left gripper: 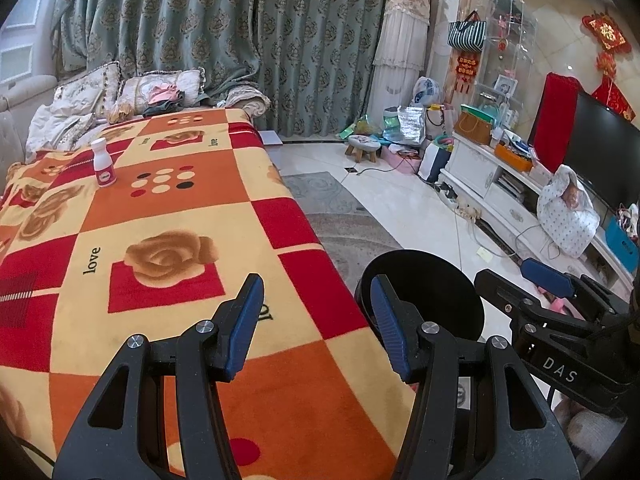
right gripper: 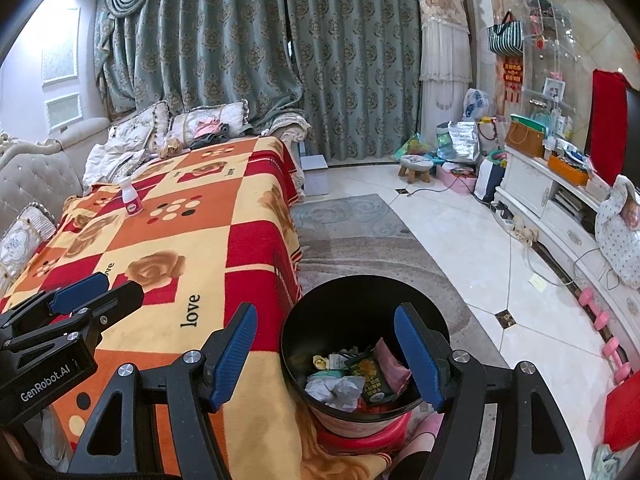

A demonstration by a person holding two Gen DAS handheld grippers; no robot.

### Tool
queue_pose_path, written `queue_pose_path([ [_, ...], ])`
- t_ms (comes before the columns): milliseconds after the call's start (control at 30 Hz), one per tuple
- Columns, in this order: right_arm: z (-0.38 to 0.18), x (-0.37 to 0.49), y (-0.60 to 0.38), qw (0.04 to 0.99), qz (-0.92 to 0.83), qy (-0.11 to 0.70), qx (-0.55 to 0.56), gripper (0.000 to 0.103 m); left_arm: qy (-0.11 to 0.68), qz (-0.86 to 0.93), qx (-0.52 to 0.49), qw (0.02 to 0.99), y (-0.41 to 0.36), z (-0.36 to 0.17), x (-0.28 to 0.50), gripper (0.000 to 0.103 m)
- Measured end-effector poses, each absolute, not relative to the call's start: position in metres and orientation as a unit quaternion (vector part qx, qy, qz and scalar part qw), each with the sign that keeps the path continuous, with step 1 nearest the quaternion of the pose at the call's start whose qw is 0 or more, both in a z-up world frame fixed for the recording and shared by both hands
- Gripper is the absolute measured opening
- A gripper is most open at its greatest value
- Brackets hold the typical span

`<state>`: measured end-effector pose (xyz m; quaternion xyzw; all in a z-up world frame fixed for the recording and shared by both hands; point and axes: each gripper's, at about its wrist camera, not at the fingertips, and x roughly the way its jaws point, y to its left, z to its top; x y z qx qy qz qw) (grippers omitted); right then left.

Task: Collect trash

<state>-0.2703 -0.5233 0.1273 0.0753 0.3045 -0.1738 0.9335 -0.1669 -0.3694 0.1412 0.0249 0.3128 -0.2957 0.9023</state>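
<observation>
The trash bin is black and round, and it sits on the floor right by the edge of the table. It has stuff in it — crumpled paper, a dark green snack packet and a pink wrapper. The bin stands on sth red; can't tell what.

On the table, far back on the left, a small white bottle w/ a pink label stands upright, well apart from both tongs. The table has a blanket on it w/ red, orange & yellow squares, roses and the word "love".

The right gripper hangs over the bin w/ its blue fingers spread, nothing between them. The left gripper is over the table's edge, fingers spread too — nothing pinched.

Behind are green curtains, a sofa w/ pillows, a rug and a white TV stand.
</observation>
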Motion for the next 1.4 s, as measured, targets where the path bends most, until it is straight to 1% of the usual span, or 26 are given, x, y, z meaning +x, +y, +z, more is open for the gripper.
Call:
queue_pose_path([
  [267, 0.127, -0.2703, -0.5239, 0.933, -0.174, 0.306, 0.076, 0.069, 0.313, -0.295, 0.026, 0.902, -0.3706, 0.141, -0.1667, 0.054],
  [400, 0.1271, -0.2706, -0.5246, 0.933, -0.174, 0.305, 0.076, 0.074, 0.314, -0.296, 0.026, 0.902, -0.3709, 0.1409, -0.1669, 0.054],
  [1400, 0.1202, -0.2708, -0.533, 0.929, -0.177, 0.315, 0.081, 0.075, 0.32, -0.3, 0.03, 0.898, -0.3773, 0.1352, -0.1681, 0.054],
])
